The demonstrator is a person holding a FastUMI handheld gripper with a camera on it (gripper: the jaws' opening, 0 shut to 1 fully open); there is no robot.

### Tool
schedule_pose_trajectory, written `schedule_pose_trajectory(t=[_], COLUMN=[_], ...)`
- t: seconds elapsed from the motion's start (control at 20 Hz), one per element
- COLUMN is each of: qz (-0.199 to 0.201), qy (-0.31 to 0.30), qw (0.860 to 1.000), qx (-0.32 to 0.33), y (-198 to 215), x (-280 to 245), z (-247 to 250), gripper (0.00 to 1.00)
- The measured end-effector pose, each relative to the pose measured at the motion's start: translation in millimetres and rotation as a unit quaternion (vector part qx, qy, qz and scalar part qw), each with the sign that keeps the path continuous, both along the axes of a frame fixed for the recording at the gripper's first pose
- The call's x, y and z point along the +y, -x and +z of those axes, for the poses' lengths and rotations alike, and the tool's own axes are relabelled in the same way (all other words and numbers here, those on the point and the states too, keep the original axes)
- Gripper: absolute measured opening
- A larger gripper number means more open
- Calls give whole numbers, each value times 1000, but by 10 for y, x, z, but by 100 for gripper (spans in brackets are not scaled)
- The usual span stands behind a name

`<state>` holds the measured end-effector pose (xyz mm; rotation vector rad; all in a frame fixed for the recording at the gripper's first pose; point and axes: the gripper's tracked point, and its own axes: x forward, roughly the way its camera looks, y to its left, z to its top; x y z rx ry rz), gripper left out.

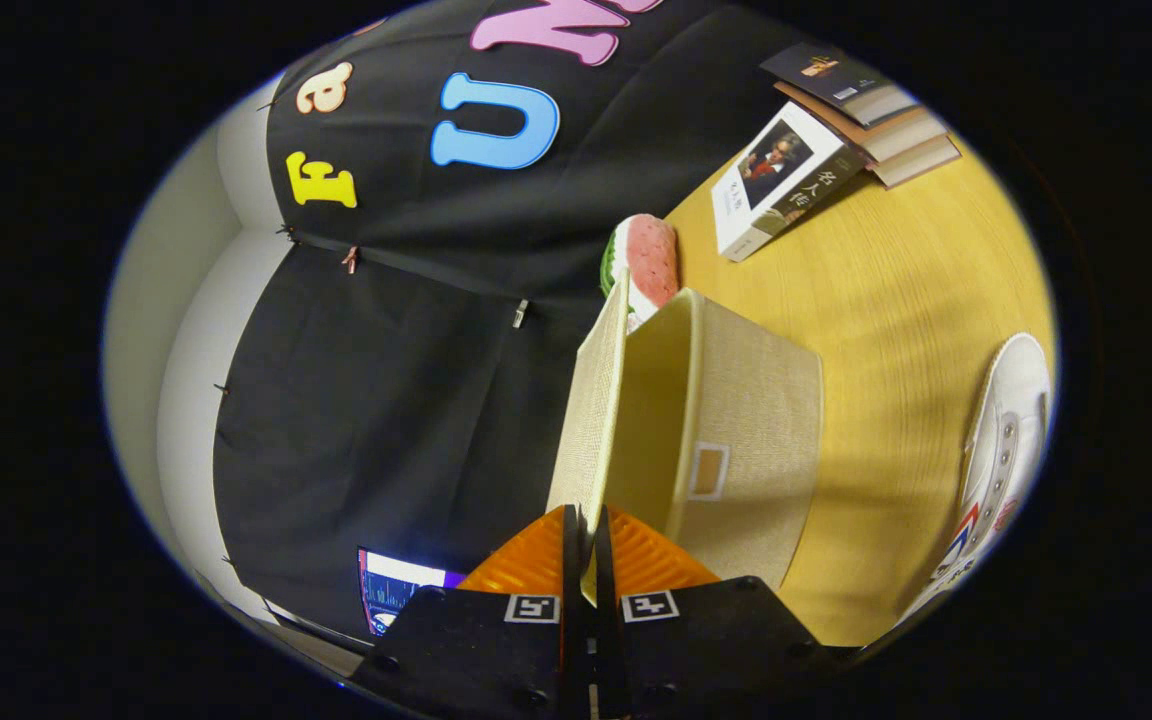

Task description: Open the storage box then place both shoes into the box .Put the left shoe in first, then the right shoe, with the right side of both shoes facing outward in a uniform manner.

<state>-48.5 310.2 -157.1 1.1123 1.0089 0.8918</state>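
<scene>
Gripper (584,545) clamped on box lid (591,400), watermelon slice (648,262) beyond.

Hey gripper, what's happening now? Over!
Gripper shut on beige woven fabric lid. Beige fabric storage box open. White sneaker waiting on wooden table.

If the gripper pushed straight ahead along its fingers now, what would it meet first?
The gripper is shut on the lid of the box, so nothing lies between. Along the lid's line, next comes probably the watermelon slice, then the booth wall; depth is unclear.
</scene>
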Motion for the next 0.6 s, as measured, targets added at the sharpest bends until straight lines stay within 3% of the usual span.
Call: schedule_pose_trajectory(t=[0.3,0.6], qz=[17,32], qy=[4,13], qw=[998,996], qx=[-59,-77], y=[-83,-166], x=[346,885], z=[632,1079], gripper=[11,15])
